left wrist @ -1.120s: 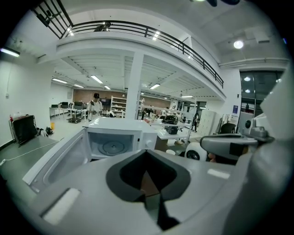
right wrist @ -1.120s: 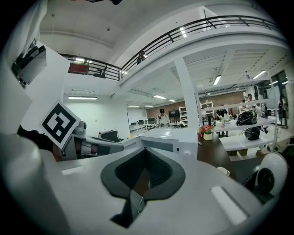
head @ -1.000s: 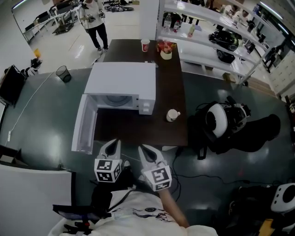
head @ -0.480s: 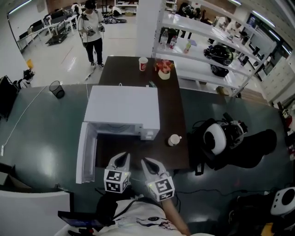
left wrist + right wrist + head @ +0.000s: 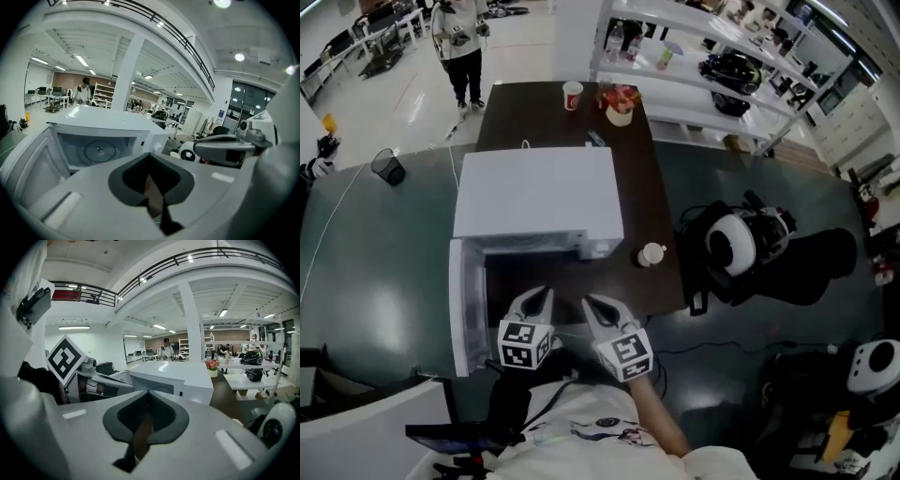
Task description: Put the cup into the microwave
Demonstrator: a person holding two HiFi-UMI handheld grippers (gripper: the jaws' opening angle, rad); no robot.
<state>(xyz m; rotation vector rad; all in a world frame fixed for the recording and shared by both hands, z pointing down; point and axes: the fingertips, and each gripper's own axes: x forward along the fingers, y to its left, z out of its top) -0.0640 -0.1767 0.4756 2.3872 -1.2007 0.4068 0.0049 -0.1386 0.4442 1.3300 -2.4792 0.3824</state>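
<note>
Both closed, empty: left gripper [image 5: 540, 294], right gripper [image 5: 592, 304]; cup [image 5: 652, 254] sits apart, beyond right gripper

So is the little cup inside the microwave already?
No, the cup stands out on the dark table, to the right of the microwave in the head view.

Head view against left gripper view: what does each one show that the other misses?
Only the head view shows the left gripper and right gripper side by side from above, each carrying its marker cube.

Only the left gripper view looks into the microwave and shows the round glass plate inside. It also shows the left gripper's jaws closed together with nothing between them.

Both show the white microwave with its door open, and a person standing far behind it.
</note>
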